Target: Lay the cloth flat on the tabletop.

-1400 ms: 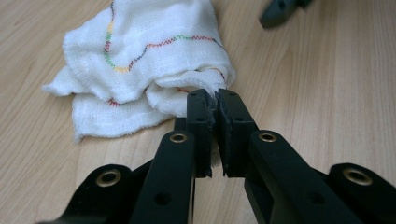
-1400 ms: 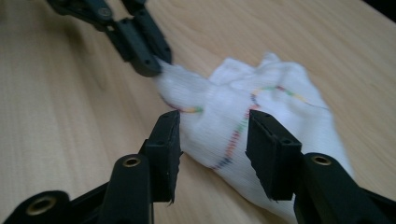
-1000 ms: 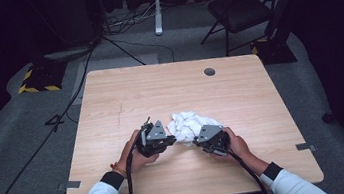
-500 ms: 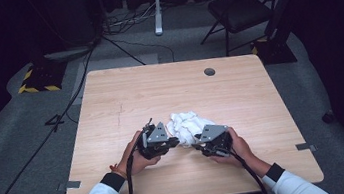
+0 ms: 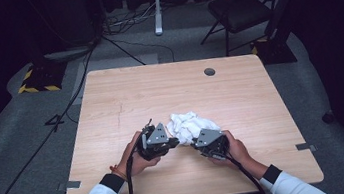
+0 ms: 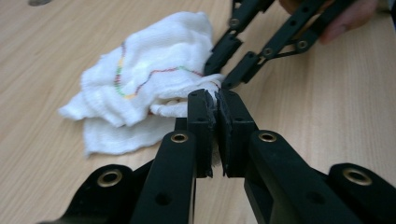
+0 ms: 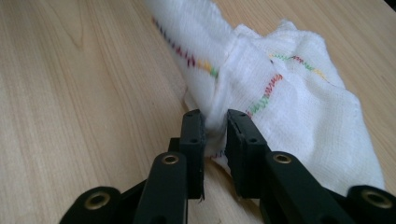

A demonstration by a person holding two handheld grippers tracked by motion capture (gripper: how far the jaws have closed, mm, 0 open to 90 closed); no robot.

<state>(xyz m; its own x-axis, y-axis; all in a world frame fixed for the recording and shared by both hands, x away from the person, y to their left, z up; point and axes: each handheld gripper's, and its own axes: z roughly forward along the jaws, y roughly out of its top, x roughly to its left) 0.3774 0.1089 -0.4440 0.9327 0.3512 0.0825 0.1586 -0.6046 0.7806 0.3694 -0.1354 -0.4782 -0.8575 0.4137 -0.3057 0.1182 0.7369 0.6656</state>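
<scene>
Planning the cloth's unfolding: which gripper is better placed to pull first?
Probably the left gripper: its jaws are clamped on the cloth edge. The right gripper has just been closing, with a fold between its jaws.

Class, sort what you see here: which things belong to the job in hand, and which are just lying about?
In the job:
- white cloth
- left gripper, shut on the cloth
- right gripper, pinching the cloth

Lying about:
- chair
- floor cables
- table's round hole

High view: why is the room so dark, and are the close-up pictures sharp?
High view: light falls on the table alone, floor dim. Left gripper view: white cloth sharp, near tongs soft. Right gripper view: cloth weave crisp, far tabletop blurred.
</scene>
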